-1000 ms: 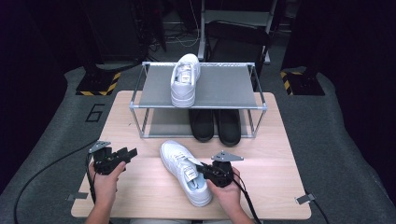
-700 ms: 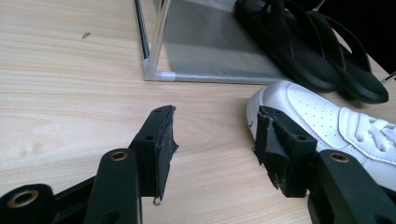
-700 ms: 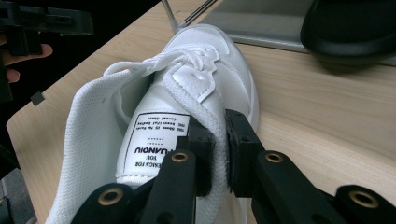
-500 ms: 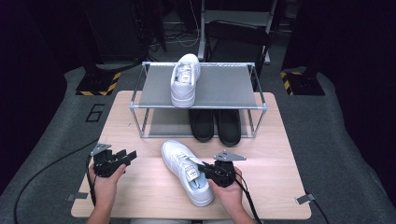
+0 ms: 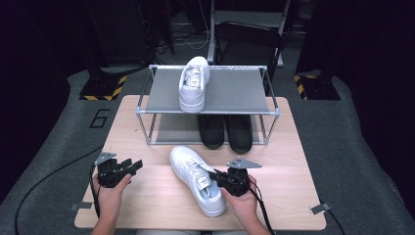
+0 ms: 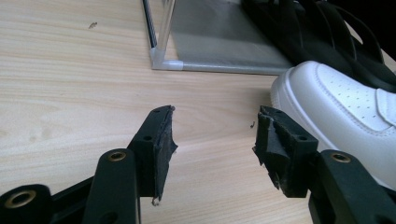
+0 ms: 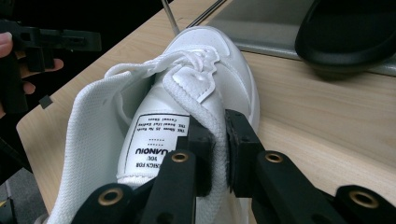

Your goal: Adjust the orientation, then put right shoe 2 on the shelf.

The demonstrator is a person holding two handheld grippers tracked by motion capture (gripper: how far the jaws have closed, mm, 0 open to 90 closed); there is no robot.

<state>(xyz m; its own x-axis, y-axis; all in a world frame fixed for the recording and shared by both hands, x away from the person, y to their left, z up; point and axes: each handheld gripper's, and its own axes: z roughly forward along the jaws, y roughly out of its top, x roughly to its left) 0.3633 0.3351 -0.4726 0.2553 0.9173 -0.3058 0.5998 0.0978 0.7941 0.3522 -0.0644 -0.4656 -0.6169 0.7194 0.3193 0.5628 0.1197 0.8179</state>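
I counted two white sneakers: one on the tabletop (image 5: pixel 147 200) before me (image 5: pixel 195 178), one on the top shelf of the wire rack (image 5: pixel 264 105), (image 5: pixel 194 89). Two black shoes (image 5: pixel 226 131) stood side by side under that shelf. My right gripper (image 5: pixel 221 177) had its fingers (image 7: pixel 240 149) clamped on the near sneaker's collar edge beside the tongue, whose label read partly "UANOIU". My left gripper (image 5: pixel 131 166) hovered with fingers (image 6: pixel 156 144) apart, holding nothing. The light wood tabletop stood on grey floor marked "6" (image 5: pixel 100 118).

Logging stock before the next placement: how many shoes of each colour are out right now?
White shoes: 2, one on the rack's top shelf, one on the table pinched by the right gripper
Black shoes: 2, under the rack
Total: 4
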